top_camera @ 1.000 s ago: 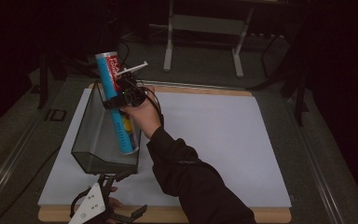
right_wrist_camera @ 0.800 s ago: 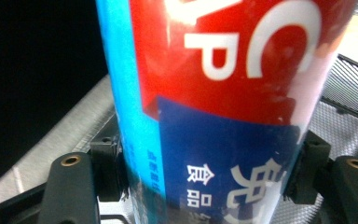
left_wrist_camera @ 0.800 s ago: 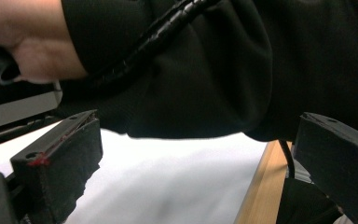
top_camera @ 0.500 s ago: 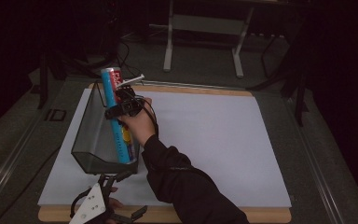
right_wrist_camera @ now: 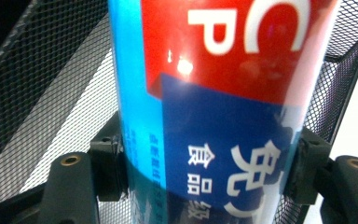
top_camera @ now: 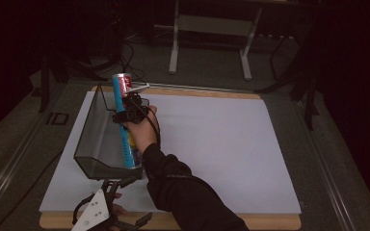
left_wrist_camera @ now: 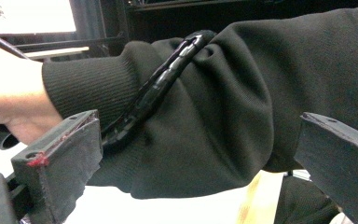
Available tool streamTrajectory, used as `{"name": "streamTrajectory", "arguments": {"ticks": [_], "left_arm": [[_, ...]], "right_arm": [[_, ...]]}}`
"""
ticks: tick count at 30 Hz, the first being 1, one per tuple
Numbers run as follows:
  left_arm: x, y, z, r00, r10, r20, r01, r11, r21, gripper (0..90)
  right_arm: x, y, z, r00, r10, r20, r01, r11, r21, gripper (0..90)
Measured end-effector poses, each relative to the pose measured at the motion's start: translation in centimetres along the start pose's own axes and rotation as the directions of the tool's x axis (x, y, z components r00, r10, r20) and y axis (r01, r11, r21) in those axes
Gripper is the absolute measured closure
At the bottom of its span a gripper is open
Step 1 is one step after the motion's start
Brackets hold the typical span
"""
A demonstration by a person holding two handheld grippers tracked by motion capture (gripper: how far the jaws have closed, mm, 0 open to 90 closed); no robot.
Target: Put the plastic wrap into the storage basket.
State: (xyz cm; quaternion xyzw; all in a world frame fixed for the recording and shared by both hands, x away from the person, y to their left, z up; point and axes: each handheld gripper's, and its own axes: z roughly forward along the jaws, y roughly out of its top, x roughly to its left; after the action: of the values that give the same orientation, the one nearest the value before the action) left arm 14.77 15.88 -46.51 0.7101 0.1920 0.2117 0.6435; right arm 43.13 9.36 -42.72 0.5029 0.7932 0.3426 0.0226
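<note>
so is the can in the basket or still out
In. The can, held by the right tongs, leans inside the mesh basket, top poking above its rim.

Looks like a lab/recording bench, dim room. Wooden table [top_camera: 270, 222] topped with a white sheet [top_camera: 221, 144], centre frame. Grey metal stand legs [top_camera: 209, 29] at top centre, loose cables [top_camera: 130, 53] on the floor upper left, lit monitor [left_wrist_camera: 28, 16] upper left of left gripper view.
</note>
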Motion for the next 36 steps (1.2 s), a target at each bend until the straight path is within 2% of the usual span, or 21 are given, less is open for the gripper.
{"name": "streamTrajectory", "arguments": {"ticks": [5, 12, 18, 24, 27, 30, 32, 36], "left_arm": [[0.0, 0.0, 0.0, 1.0000, -0.002, 0.004, 0.002, 1.0000, -0.001, 2.1], [0.0, 0.0, 0.0, 1.0000, 0.000, 0.004, 0.000, 1.0000, 0.004, 2.1], [0.1, 0.0, -0.1, 0.9999, -0.007, 0.011, 0.007, 1.0000, -0.006, 2.1], [0.1, 0.1, -0.1, 0.9998, -0.007, 0.017, 0.007, 0.9999, -0.008, 2.1], [0.1, 0.1, -0.1, 0.9998, -0.006, 0.017, 0.006, 1.0000, -0.005, 2.1], [0.0, 0.1, 0.0, 0.9998, -0.005, 0.018, 0.005, 1.0000, -0.004, 2.1], [0.1, 0.0, 0.0, 0.9998, -0.005, 0.018, 0.005, 1.0000, -0.001, 2.1], [0.1, 0.0, 0.0, 0.9998, -0.004, 0.018, 0.004, 1.0000, 0.002, 2.1]], "right_arm": [[-0.3, 0.0, 0.5, 0.9997, 0.023, 0.007, -0.023, 1.000, -0.004, 31.5], [-1.2, 0.2, 2.0, 0.9976, 0.068, 0.012, -0.069, 0.997, 0.022, 31.1], [-1.6, 0.2, 3.0, 0.9964, 0.082, 0.024, -0.083, 0.996, 0.035, 30.5], [-1.8, -0.3, 3.9, 0.9959, 0.061, 0.067, -0.065, 0.997, 0.050, 28.6], [-1.8, -0.4, 3.9, 0.9966, 0.043, 0.070, -0.046, 0.998, 0.042, 28.2], [-1.9, -0.2, 3.9, 0.9976, 0.028, 0.063, -0.031, 0.998, 0.050, 27.1], [-1.9, -0.1, 3.8, 0.9981, -0.003, 0.062, 0.000, 0.998, 0.057, 25.5], [-2.2, 0.0, 2.9, 0.9994, -0.012, 0.032, 0.011, 1.000, 0.028, 21.3]]}}
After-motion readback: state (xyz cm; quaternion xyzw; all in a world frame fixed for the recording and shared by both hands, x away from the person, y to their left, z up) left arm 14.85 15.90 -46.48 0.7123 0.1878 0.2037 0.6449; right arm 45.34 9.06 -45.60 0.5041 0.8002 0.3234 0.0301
